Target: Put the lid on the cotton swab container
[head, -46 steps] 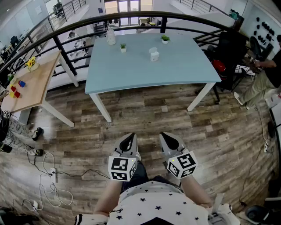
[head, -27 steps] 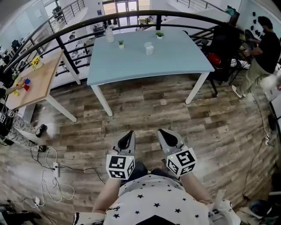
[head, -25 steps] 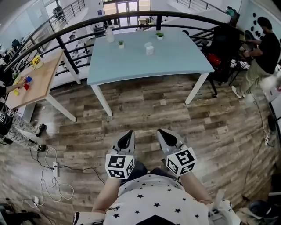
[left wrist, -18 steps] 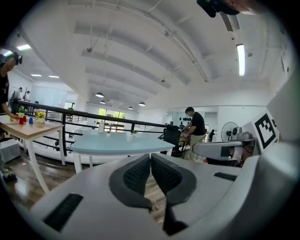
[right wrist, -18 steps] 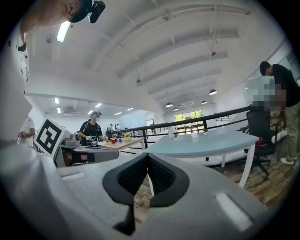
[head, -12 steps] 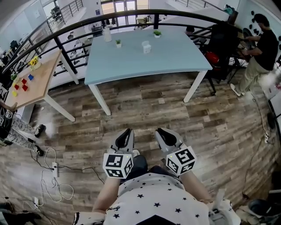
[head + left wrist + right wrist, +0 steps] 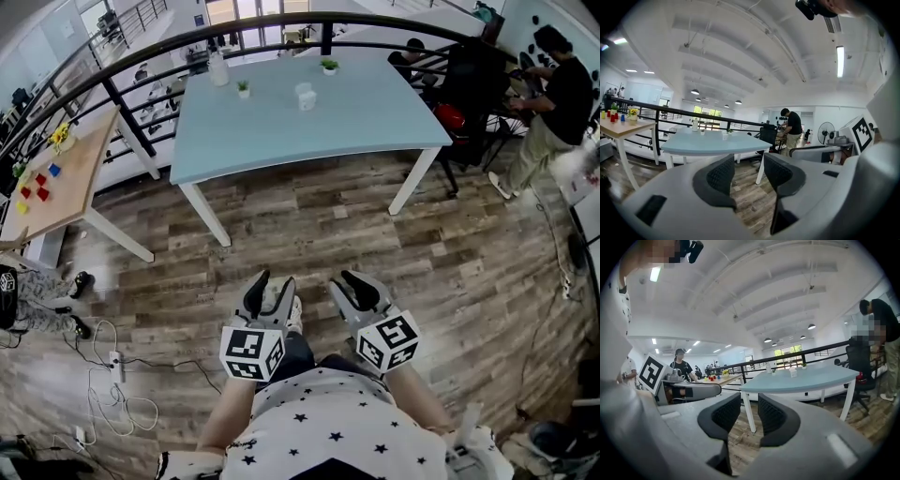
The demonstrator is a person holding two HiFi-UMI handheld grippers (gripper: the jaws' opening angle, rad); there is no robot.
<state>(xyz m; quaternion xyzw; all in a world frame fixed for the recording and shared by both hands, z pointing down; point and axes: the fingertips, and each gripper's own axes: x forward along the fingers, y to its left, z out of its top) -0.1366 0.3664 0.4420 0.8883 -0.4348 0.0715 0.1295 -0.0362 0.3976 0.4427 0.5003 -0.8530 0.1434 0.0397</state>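
The small white cotton swab container (image 7: 307, 101) stands far off on the light blue table (image 7: 281, 136), with what looks like its clear lid (image 7: 301, 88) just behind it. It is tiny in the left gripper view (image 7: 724, 136) and the right gripper view (image 7: 792, 372). Both grippers hang close to my body over the wooden floor, well short of the table. The jaws of my left gripper (image 7: 270, 281) (image 7: 749, 161) are opening with nothing between them. The jaws of my right gripper (image 7: 345, 279) (image 7: 749, 399) are also opening, less wide, and empty.
Two little potted plants (image 7: 328, 66) (image 7: 243, 88) and a bottle (image 7: 218, 70) share the blue table. A black railing (image 7: 141, 56) curves behind it. A wooden table (image 7: 66, 178) with coloured blocks is at left, cables (image 7: 103, 375) lie on the floor, and a person (image 7: 553, 94) stands at right.
Both grippers' jaws have gone from shut to apart, the left wider than the right. The grippers stay in place near my body; the view has shifted slightly.
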